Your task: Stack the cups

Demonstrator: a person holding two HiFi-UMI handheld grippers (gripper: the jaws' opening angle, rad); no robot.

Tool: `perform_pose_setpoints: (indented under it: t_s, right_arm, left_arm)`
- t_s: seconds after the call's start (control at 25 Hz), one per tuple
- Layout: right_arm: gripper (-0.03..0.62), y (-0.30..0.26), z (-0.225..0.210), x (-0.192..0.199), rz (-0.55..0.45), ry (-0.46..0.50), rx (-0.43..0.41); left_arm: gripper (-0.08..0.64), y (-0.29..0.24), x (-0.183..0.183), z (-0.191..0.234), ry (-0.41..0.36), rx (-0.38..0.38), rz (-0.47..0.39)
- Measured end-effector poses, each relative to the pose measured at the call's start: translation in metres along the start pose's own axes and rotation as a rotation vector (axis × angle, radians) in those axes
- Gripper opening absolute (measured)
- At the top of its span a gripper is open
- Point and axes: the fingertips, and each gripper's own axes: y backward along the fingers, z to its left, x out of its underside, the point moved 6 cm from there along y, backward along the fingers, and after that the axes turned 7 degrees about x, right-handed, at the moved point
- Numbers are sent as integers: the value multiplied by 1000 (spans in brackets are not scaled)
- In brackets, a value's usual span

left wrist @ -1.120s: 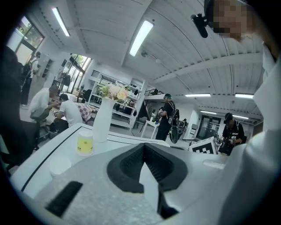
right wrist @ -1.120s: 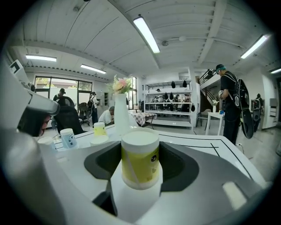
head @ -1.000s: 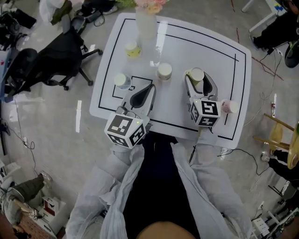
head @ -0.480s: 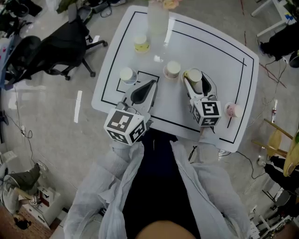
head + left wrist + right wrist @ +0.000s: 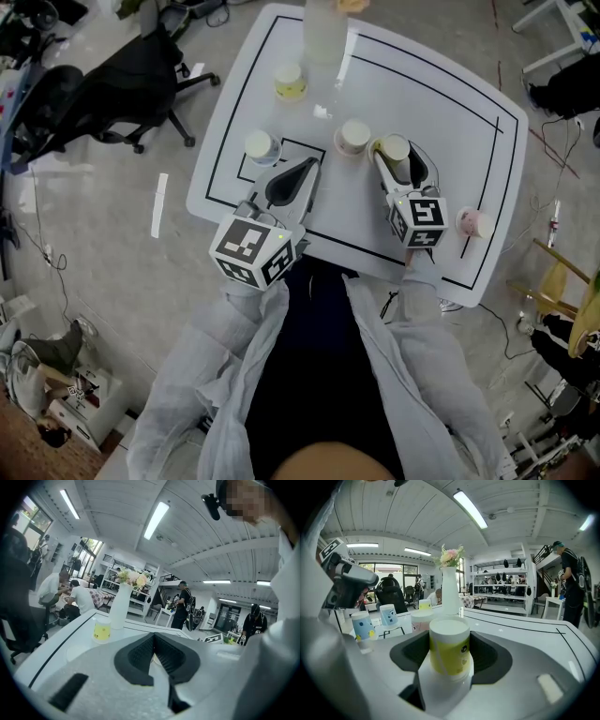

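Note:
My right gripper (image 5: 398,159) is shut on an upside-down yellow cup (image 5: 395,147), with a jaw on either side of the cup (image 5: 449,649). Just to its left stands a pale pink cup (image 5: 353,137), also upside down, and this pink cup (image 5: 420,619) is apart from the held one. Left of that is a pale blue cup (image 5: 261,146). Two blue cups (image 5: 362,624) show in the right gripper view. A second yellow cup (image 5: 290,81) stands far back by the vase. My left gripper (image 5: 302,169) hangs shut and empty over the table, its pads (image 5: 140,654) together.
A tall white vase (image 5: 325,33) with flowers stands at the table's far edge. Another pink cup (image 5: 473,222) sits near the right edge of the white table (image 5: 441,103). An office chair (image 5: 103,94) is on the floor to the left. People sit and stand in the room beyond.
My right gripper has carried the yellow cup left, closer to the pale pink cup. The left gripper has stayed where it was.

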Motion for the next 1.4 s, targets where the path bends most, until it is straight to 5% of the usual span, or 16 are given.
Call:
perform_pose_setpoints:
  t_s: [0.6,0.92,1.4]
  right_arm:
    - [286,-1,-2,5,-25,-12,30]
    - [492,12,5,-11,-121,-70,-21]
    - [499,56,23,-34,-145,-125,-60]
  left_arm:
    - [3,3,4,-3,8,1,4]
    - [3,10,4,-5,7,1,-2]
    - [3,18,1,-19,-10,16,-15]
